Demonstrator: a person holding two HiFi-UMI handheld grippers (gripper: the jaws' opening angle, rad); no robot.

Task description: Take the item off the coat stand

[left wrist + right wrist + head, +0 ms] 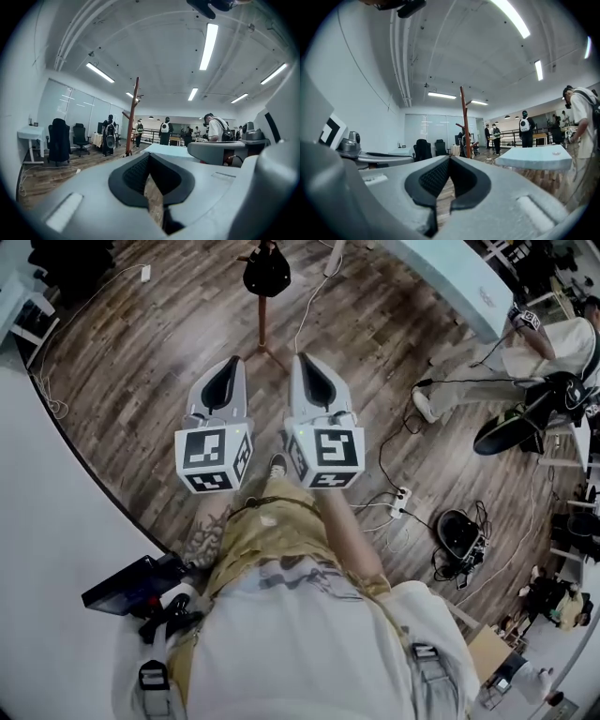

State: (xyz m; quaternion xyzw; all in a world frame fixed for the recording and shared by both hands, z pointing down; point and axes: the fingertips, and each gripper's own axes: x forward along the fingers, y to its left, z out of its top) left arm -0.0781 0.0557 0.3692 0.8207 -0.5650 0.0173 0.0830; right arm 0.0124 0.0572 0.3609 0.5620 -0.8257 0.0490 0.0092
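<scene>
- Judging the approach to be the step in hand: standing on the wooden floor (122,362) short of the coat stand (263,329), with nothing taken off it yet.
- Holding the left gripper (232,367) and the right gripper (305,364) side by side, both pointing roughly level towards the coat stand and well apart from it.
- Showing the left gripper's jaws pressed together at the tips, with nothing between them and only floor visible through the slit behind.
- Showing the right gripper's jaws pressed together in the same way, likewise empty.
- Hanging high on the coat stand: the dark item (266,273), rounded and dangling close against the upright. Possibly a bag or a hat, but too small to tell which.
- Calling, as a judgement, for these next moves:
  - getting close to the coat stand
  - opening the jaws of at least one gripper and raising it to the dark item
  - closing on a strap or an edge
  - lifting up and off rather than tugging sideways, since a sideways pull is likely to tip the coat stand
- Finding no open container at or beside the coat stand. If the dark item is a bag, showing nothing of what is in it.
- Noting cables (394,502) lying on the floor on the near side of the coat stand and to its right, worth minding while stepping in.
</scene>
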